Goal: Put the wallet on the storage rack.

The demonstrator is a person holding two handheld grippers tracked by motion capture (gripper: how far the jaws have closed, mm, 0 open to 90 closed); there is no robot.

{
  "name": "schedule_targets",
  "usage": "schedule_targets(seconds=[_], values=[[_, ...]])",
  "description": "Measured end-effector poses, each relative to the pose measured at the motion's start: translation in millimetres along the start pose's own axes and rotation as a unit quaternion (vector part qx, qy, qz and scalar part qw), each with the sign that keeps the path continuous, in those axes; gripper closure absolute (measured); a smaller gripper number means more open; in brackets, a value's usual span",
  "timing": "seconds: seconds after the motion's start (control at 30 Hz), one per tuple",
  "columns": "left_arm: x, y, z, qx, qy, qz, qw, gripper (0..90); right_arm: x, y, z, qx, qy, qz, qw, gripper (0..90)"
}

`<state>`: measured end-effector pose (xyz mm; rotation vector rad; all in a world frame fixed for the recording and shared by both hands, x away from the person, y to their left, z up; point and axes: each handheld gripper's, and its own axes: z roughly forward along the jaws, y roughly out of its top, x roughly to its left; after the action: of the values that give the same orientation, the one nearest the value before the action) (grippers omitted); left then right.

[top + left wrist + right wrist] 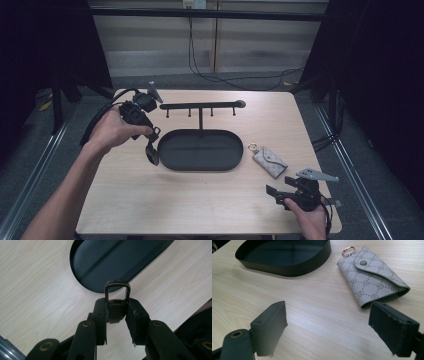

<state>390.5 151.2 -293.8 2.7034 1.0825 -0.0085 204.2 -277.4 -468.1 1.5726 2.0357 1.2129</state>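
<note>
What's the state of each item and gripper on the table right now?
left gripper: shut on the black key holder.
black key holder: held above the table near the tray's end, metal clasp sticking out past the jaws.
right gripper: open, holding nothing, low over the table.
patterned key pouch: lying flat, flap snapped shut, gold ring at one end.
black oval tray: empty.
hook rack: upright, nothing on its hooks.

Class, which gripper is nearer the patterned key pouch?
Right. The right gripper sits open just before the key pouch; the left gripper is beyond the black tray.
</note>
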Motion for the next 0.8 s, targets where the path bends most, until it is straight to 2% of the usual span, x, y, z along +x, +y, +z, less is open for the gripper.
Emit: schedule_targets(seconds=[0.4,0.5,0.6,0.8], values=[[0.8,22.1,0.9,0.015,0.005,0.0,0.9999,70.8,-0.3,0.0,0.3,0.001,0.002,0.001,1.0,14.6],[2.0,28.7,2.5,0.011,0.005,-0.008,0.9999,70.8,-0.3,0.0,0.4,0.001,0.003,0.001,1.0,14.7],[2.1,35.9,7.5,0.024,0.009,-0.01,0.9996,70.8,-0.4,0.0,0.5,0.002,0.004,0.002,1.0,14.8],[7.2,48.9,12.6,0.033,0.023,-0.022,0.9989,70.8,-0.2,-0.2,0.9,0.003,0.004,0.0,1.0,15.2]])
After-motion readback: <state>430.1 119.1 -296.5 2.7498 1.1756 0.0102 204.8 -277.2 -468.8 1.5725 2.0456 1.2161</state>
